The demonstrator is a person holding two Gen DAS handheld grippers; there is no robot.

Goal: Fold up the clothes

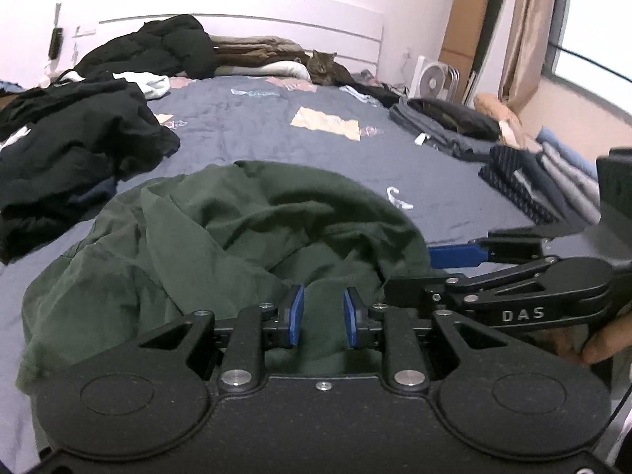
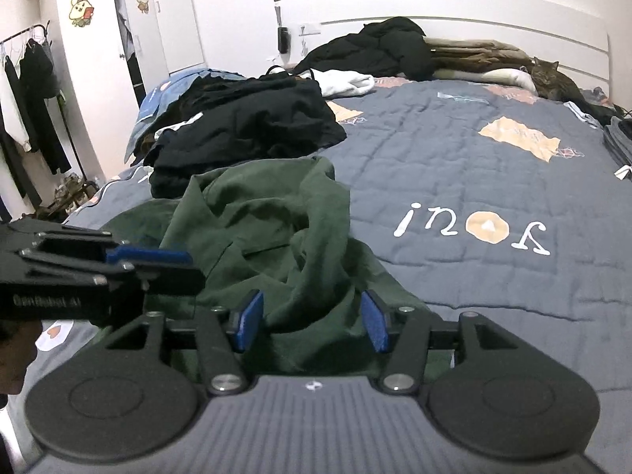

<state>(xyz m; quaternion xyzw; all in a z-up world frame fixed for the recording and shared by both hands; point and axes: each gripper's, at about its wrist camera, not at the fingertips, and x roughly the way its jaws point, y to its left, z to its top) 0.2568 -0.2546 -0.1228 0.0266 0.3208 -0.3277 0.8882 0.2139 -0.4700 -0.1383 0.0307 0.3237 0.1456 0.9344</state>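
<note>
A crumpled dark green garment lies on the grey-blue quilt of the bed, near its front edge. My left gripper hovers low over the garment's near edge. Its blue pads stand a small way apart, with green cloth showing in the gap. My right gripper is wide open over the same near edge, with cloth bunched between and below the pads. The two grippers sit side by side: the right gripper reaches in from the right, the left gripper from the left.
A pile of black clothes lies left of the garment. Folded stacks line the right side of the bed. A cat rests by the headboard. A fan and a clothes rack flank the bed. A hand holds the right gripper.
</note>
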